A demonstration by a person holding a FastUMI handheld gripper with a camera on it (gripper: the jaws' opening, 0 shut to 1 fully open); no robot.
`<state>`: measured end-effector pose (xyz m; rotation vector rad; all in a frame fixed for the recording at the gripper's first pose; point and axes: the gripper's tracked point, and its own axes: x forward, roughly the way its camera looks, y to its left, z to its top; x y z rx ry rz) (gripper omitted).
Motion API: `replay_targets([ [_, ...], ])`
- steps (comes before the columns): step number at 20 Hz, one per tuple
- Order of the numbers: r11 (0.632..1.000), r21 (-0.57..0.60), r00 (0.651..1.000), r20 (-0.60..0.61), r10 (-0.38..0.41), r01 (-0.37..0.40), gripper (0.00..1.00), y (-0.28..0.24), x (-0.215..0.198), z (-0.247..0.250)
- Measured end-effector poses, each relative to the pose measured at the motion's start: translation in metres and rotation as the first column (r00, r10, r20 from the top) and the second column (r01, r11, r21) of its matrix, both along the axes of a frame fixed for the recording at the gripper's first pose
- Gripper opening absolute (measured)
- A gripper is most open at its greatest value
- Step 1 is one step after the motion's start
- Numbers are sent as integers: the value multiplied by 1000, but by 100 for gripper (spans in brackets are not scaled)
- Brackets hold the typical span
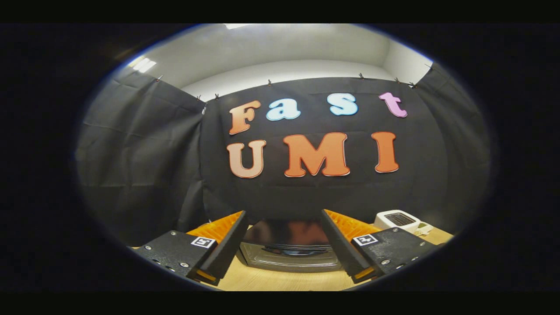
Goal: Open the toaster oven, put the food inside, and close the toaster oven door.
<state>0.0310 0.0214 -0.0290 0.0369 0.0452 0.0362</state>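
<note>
Two fingers of the hand-held gripper (pixel 283 245) stand spread wide, holding nothing, likely readied for the door. The oven (pixel 288 251) sits on the worktop (pixel 280 280) between and just beyond them, door apparently closed. A white box (pixel 396 218) lies off right.

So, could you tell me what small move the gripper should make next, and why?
Probably ease forward and down toward the toaster oven. The gripper has its jaws open and holds nothing, and the oven sits on the wooden table ahead between them, door apparently shut.
</note>
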Motion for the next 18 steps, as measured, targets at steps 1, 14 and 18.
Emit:
replay_targets([
  [1,1000,-4,1000,7,1,-1,98,1,0,2],
  [14,999,-24,990,-135,-38,35,98,-1,33,-46],
  [18,996,-67,954,-291,-72,54,99,-7,57,-102],
])
